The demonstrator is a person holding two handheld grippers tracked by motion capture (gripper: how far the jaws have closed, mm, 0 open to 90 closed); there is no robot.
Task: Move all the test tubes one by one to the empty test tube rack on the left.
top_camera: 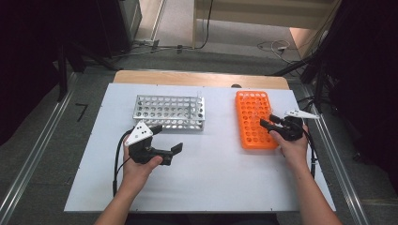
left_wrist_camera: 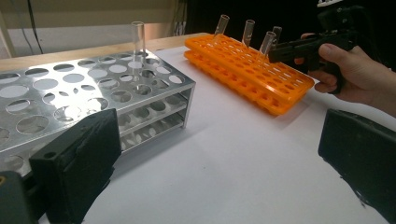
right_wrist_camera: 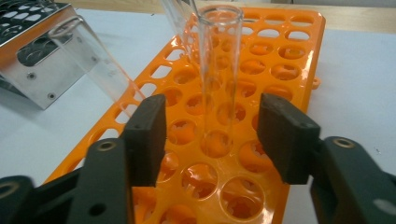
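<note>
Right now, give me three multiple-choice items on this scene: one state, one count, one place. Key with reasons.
1. The left gripper is:
A. shut on a tube
B. open, empty
C. shut on a rack

2. Tubes in the metal rack:
A. none
B. one
C. five

3. The right gripper is:
A. over the metal rack
B. against the left gripper
C. over the orange rack

Key:
1 B: in the left gripper view the jaws stand wide apart with bare table between them.
2 B: a single tube stands upright in it.
3 C: in the right gripper view the jaws sit either side of a tube standing in that rack.
</note>
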